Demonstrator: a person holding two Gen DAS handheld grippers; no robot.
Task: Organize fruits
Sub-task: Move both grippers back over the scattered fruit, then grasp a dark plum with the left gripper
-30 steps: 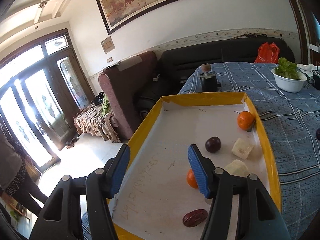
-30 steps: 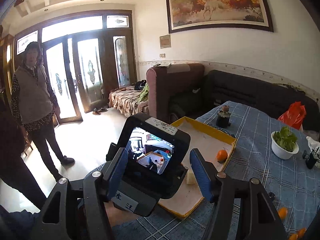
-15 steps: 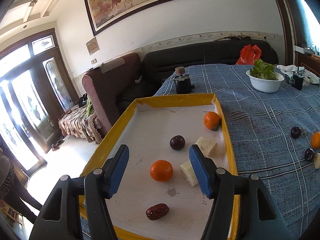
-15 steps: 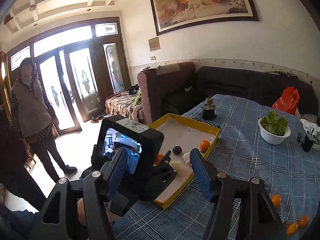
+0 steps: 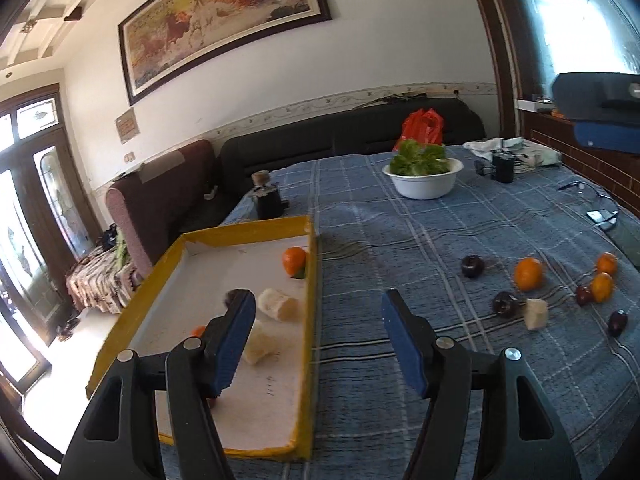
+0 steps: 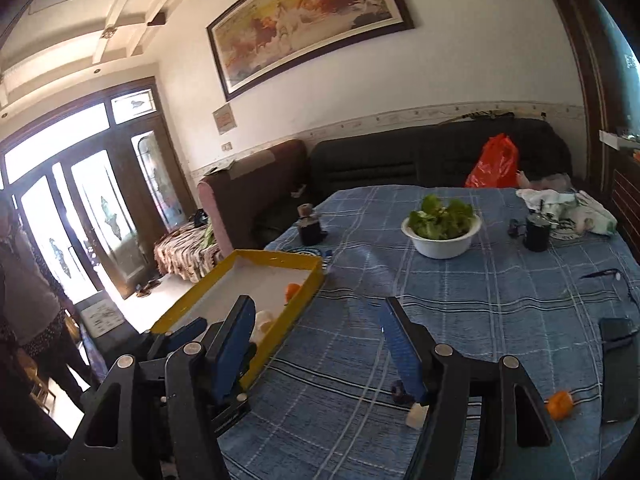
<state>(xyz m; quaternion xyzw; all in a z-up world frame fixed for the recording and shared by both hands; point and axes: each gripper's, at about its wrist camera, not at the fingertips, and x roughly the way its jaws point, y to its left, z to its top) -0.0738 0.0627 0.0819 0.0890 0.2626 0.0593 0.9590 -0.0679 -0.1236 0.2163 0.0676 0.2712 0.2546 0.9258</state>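
Note:
A yellow-rimmed white tray (image 5: 311, 304) sits at the table's left edge and also shows in the right wrist view (image 6: 304, 292). In it lie an orange (image 5: 294, 261) and pale fruit chunks (image 5: 277, 305). Loose on the blue cloth at the right are oranges (image 5: 528, 273), dark plums (image 5: 472, 266) and a pale chunk (image 5: 536, 313). My left gripper (image 5: 318, 340) is open and empty over the tray's right rim. My right gripper (image 6: 316, 348) is open and empty above the cloth; an orange (image 6: 560, 403) and a pale chunk (image 6: 416, 416) lie near it.
A white bowl of greens (image 5: 423, 175) stands at the back of the table, with a dark jar (image 5: 266, 196), a black cup (image 5: 502, 168) and a cloth nearby. A phone (image 6: 618, 368) lies at the right edge. A person (image 6: 24, 300) stands by the doors at the left.
Both grippers have swung right, from the tray toward the loose fruit on the cloth. The left gripper stays open and empty; the tray now sits at its left.

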